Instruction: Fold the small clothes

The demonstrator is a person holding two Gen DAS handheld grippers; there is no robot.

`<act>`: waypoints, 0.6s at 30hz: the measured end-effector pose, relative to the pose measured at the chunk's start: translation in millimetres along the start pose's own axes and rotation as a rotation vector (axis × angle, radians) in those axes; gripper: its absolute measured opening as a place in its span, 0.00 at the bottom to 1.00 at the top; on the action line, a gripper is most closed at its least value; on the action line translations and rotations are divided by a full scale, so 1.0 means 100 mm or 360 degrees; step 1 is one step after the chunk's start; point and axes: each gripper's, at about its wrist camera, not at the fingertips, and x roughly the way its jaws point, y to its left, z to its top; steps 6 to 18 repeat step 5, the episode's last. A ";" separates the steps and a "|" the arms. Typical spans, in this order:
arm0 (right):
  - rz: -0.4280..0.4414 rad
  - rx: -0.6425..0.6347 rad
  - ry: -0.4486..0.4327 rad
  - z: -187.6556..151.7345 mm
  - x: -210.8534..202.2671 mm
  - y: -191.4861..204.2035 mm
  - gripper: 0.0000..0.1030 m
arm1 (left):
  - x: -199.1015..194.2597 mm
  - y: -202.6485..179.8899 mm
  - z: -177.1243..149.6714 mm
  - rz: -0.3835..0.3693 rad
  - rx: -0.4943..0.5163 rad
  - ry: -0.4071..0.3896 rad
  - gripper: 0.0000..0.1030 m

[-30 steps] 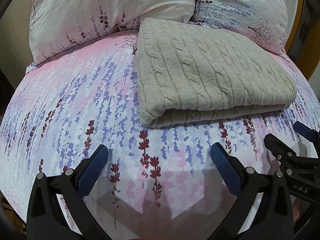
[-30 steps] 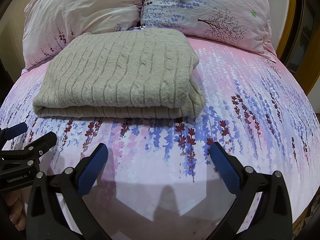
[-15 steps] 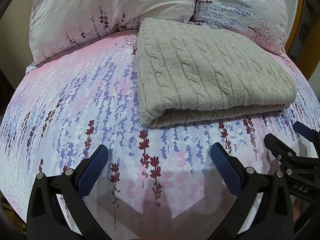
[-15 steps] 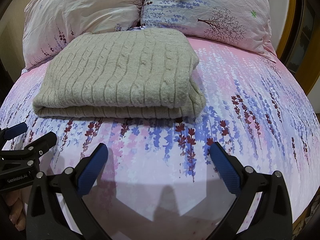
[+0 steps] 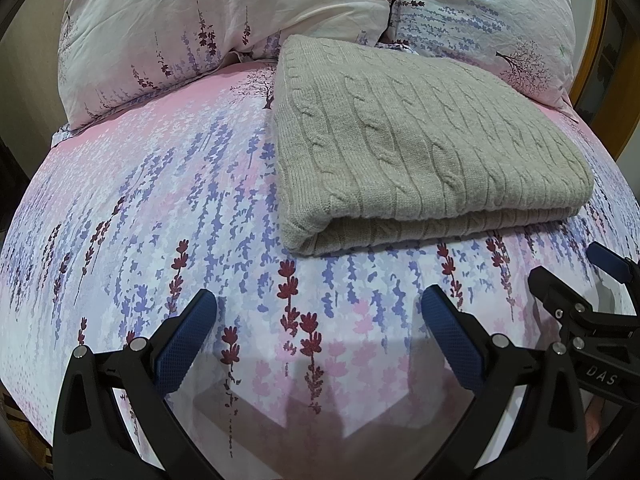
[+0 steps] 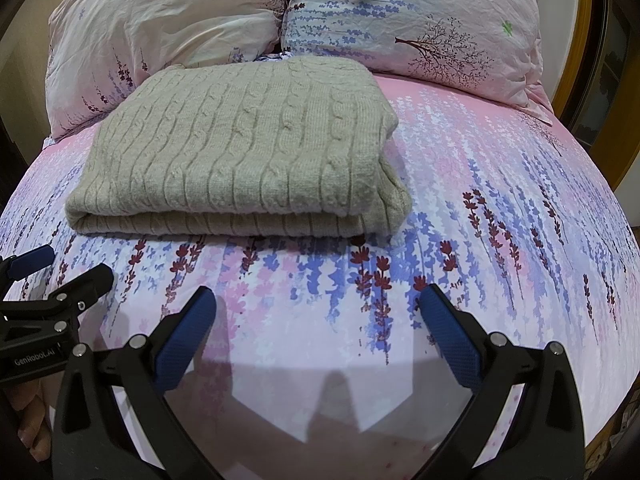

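While nothing is being gripped, the bed (image 5: 132,208) is filling most of both views, its flowered sheet pulled smooth, and two pillows (image 6: 168,28) are leaning at the far end. On the sheet, just near of the pillows, the sweater (image 6: 244,152) is lying as a tidy grey rectangle, doubled over with its fold facing the near edge. To my eye the folding of this piece is looking finished, so the step in hand is the pause after it. Nearest of all, the left gripper (image 5: 320,316) is hovering over bare sheet with jaws spread wide and empty; the right gripper (image 6: 318,314) is doing likewise beside it, well short of the sweater. Next would probably be squaring a corner or fetching another garment, though none is showing.
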 end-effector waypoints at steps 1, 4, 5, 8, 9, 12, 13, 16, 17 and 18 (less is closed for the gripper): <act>0.0000 0.0000 0.0000 0.00 0.00 0.00 0.98 | 0.00 0.00 0.00 0.0000 0.0001 0.0000 0.99; 0.0000 0.0000 0.0000 0.00 0.00 0.00 0.98 | 0.00 0.00 0.00 0.0000 0.0001 0.0000 0.99; 0.0000 0.0000 0.0000 0.00 0.00 0.00 0.98 | 0.00 0.00 0.00 0.0000 0.0002 0.0000 0.99; 0.0000 0.0000 0.0000 0.00 0.00 0.00 0.98 | 0.00 0.00 0.00 0.0000 0.0002 0.0000 0.99; 0.0000 0.0000 0.0000 0.00 0.00 0.00 0.98 | 0.00 0.00 0.00 0.0000 0.0002 0.0000 0.99; 0.0000 0.0000 0.0000 0.00 0.00 0.00 0.98 | 0.00 0.00 0.00 0.0000 0.0002 0.0000 0.99; 0.0000 0.0000 0.0000 0.00 0.00 0.00 0.98 | 0.00 0.00 0.00 0.0000 0.0002 0.0000 0.99; 0.0000 0.0000 0.0000 0.00 0.00 0.00 0.98 | 0.00 0.00 0.00 0.0000 0.0002 0.0000 0.99; 0.0000 0.0000 0.0000 0.00 0.00 0.00 0.98 | 0.00 0.00 0.00 0.0000 0.0002 0.0000 0.99; 0.0000 0.0000 0.0000 0.00 0.00 0.00 0.98 | 0.00 0.00 0.00 0.0000 0.0002 0.0000 0.99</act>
